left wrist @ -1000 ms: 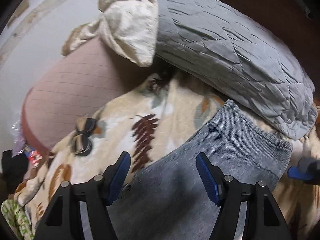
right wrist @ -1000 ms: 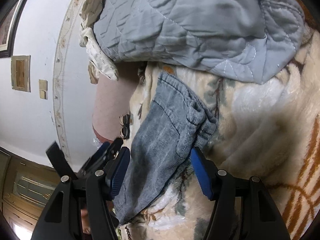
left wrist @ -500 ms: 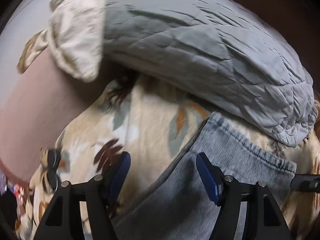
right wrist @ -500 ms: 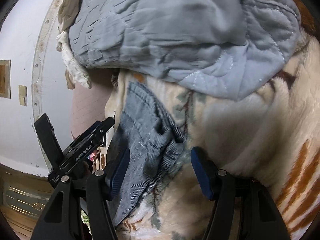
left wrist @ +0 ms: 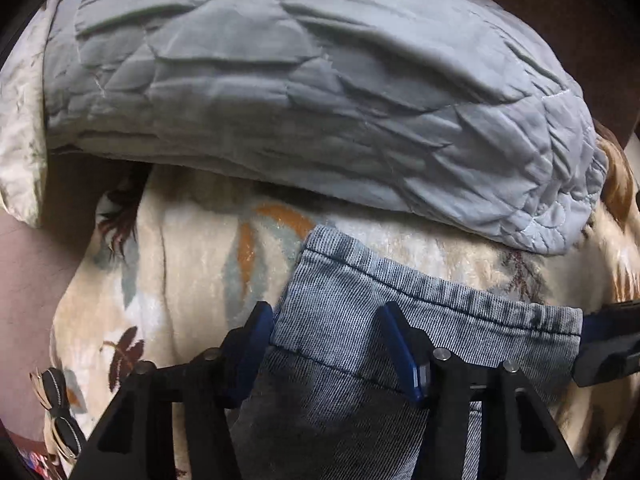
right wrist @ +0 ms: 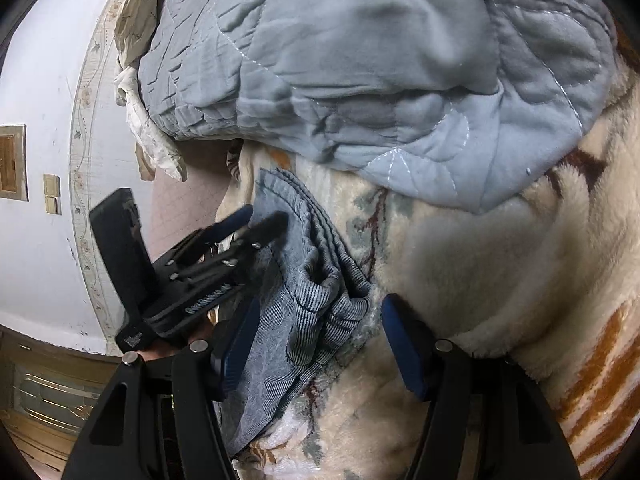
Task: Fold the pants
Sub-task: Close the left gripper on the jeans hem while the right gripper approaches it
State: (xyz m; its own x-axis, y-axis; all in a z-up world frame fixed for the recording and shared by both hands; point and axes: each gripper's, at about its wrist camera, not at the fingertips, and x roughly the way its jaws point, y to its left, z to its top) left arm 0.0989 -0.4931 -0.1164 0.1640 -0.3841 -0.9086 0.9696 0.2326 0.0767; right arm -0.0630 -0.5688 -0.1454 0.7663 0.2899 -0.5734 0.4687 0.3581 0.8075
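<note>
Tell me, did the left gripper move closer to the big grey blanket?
Yes. The left gripper went forward over the pants, toward the grey blanket, which now fills far more of its view.

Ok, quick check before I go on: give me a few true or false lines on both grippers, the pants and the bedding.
1. The left gripper is open, its fingers straddling the pants hem. True.
2. The right gripper is shut on the pants. False: it is open, with the bunched hem between its fingers.
3. The pants lie on a floral blanket. True.
4. The grey quilt covers the pants. False: it lies beyond the hem, clear of it.
5. The pants are red. False: they are grey-blue denim.
</note>
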